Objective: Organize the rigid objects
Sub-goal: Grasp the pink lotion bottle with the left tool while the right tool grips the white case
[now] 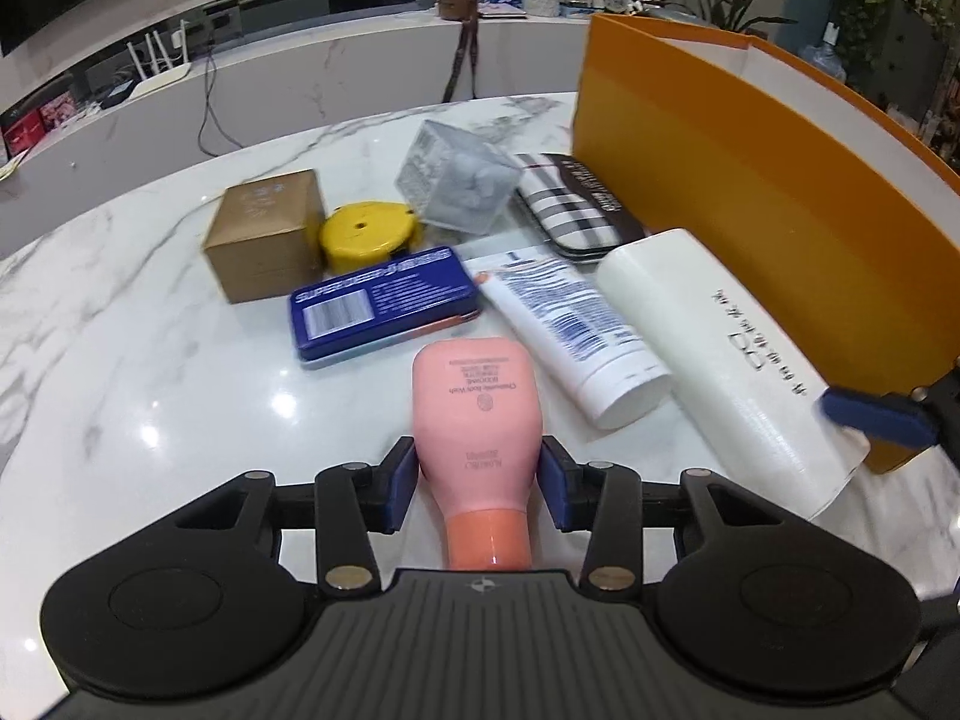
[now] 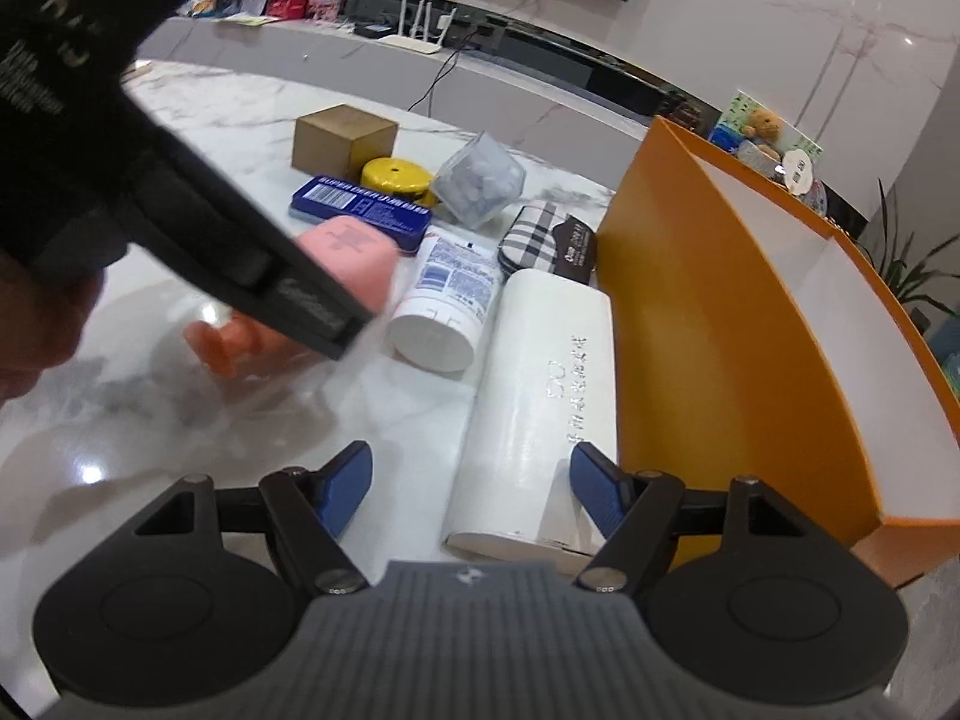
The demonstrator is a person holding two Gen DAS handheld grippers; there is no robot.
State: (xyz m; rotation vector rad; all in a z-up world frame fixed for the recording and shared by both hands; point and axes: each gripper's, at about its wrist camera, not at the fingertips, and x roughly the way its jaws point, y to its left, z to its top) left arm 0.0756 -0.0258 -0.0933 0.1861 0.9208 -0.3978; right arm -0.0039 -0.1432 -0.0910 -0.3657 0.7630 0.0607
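Left wrist view has my left tongs (image 1: 477,483) clamped on one pink bottle (image 1: 474,408), both blue pads pressing its sides just above the orange cap, which points back toward me. That bottle lies on the marble table (image 1: 120,312). Beyond it I count one blue tin (image 1: 381,300), one yellow round lid (image 1: 366,234), one brown cardboard box (image 1: 264,234), one clear plastic cube (image 1: 456,180), one plaid case (image 1: 570,204), one white tube (image 1: 576,330) and one long white case (image 1: 720,348), all lying close together. One orange box (image 1: 750,168) stands open at the right, touching or just beside the white case.

From the right wrist view, my right tongs (image 2: 471,486) stand open, pads apart on either side of the white case's near end without pressing it.
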